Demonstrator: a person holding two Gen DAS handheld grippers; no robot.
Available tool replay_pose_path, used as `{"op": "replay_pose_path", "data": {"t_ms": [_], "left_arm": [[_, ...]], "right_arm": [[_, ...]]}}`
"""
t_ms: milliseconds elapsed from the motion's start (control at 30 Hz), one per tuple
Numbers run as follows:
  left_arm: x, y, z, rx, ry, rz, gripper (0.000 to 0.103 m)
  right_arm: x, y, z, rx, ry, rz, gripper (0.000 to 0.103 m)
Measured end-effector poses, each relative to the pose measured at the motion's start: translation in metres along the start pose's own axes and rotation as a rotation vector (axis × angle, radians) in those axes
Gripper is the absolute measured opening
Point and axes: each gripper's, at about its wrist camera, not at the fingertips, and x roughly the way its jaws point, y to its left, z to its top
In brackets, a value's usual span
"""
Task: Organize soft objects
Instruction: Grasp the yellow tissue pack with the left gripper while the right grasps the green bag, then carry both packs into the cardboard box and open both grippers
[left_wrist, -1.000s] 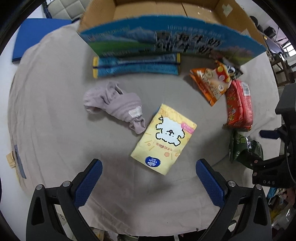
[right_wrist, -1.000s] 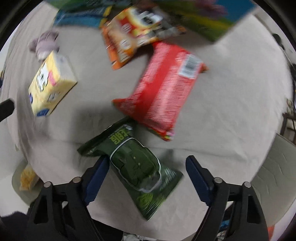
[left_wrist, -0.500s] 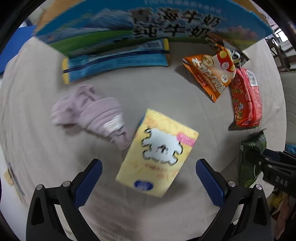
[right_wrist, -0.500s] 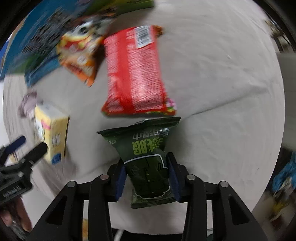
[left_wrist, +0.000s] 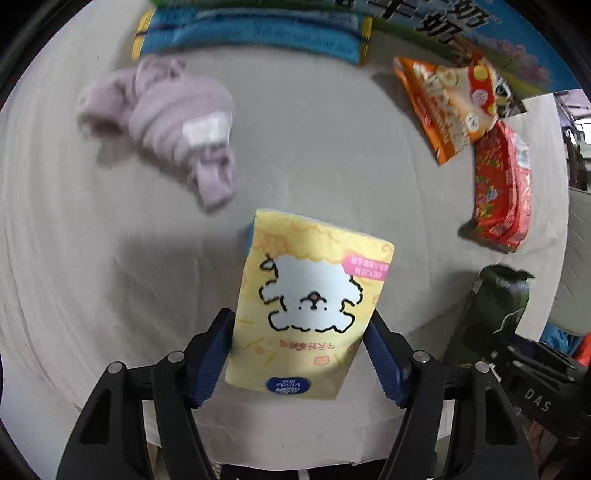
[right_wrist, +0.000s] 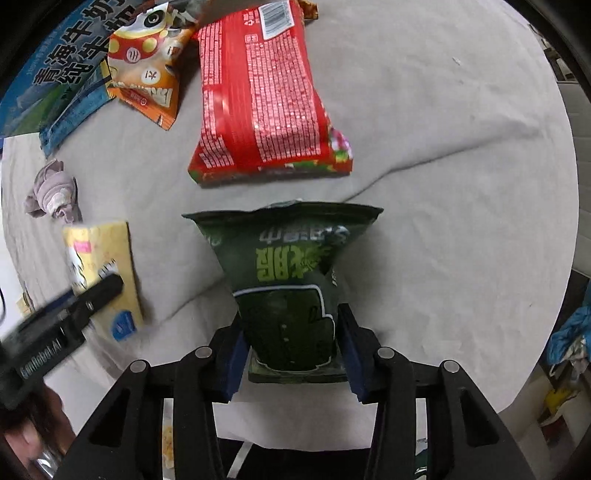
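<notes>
My left gripper (left_wrist: 300, 343) is shut on a yellow tissue pack (left_wrist: 310, 310) with a white dog drawing, its blue pads pressing both sides. My right gripper (right_wrist: 291, 343) is shut on a dark green snack bag (right_wrist: 291, 280) and squeezes its lower half. The green bag also shows at the right of the left wrist view (left_wrist: 491, 314). The tissue pack and the left gripper's finger show at the left of the right wrist view (right_wrist: 107, 273). A crumpled lilac sock (left_wrist: 173, 122) lies on the grey cloth beyond the tissue pack.
A red snack bag (right_wrist: 258, 99) and an orange snack bag (right_wrist: 147, 70) lie beyond the green bag. A long blue packet (left_wrist: 255, 33) lies against a printed cardboard box (left_wrist: 461, 26) at the back. The grey cloth (right_wrist: 461, 147) covers a round table.
Both grippers moved forward and closed: the left onto the yellow tissue pack, the right onto the green snack bag. A second ago both were open.
</notes>
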Motion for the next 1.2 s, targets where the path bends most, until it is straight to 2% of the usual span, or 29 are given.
{"op": "replay_pose_path", "data": {"t_ms": [233,267,400,467,600,733,800,967,1133,1200], "left_arm": [[0.018,0.003,0.007,0.003,-0.02,0.035,0.068],[0.018,-0.011,0.006,0.006,-0.024,0.041,0.068],[0.028,-0.024,0.005,0.013,-0.049,0.064,0.065],[0.04,-0.046,0.003,0.017,-0.065,0.078,0.063],[0.029,-0.056,-0.003,0.024,-0.112,0.078,0.061],[-0.006,-0.06,-0.025,0.03,-0.177,0.064,0.061],[-0.021,-0.065,-0.03,0.029,-0.209,0.048,0.061],[-0.068,-0.077,-0.039,0.024,-0.298,-0.003,0.061],[-0.139,-0.083,-0.023,0.029,-0.37,-0.069,0.061],[-0.163,-0.087,-0.004,0.033,-0.395,-0.09,0.061]], "right_arm": [[0.011,0.004,-0.005,0.011,-0.004,-0.027,0.047],[0.017,-0.001,0.011,0.011,-0.004,-0.029,0.047],[0.031,0.002,0.025,0.01,0.003,-0.053,0.047],[0.031,0.007,0.021,-0.002,-0.004,-0.077,0.041],[0.027,0.021,0.015,-0.039,-0.043,-0.101,0.039],[0.006,0.023,0.007,-0.065,-0.079,-0.072,0.038],[0.001,0.036,0.012,-0.079,-0.104,-0.054,0.038],[-0.046,0.038,0.003,-0.121,-0.179,0.007,0.037],[-0.103,0.045,0.009,-0.178,-0.255,0.058,0.037],[-0.129,0.048,0.017,-0.198,-0.285,0.079,0.037]]}}
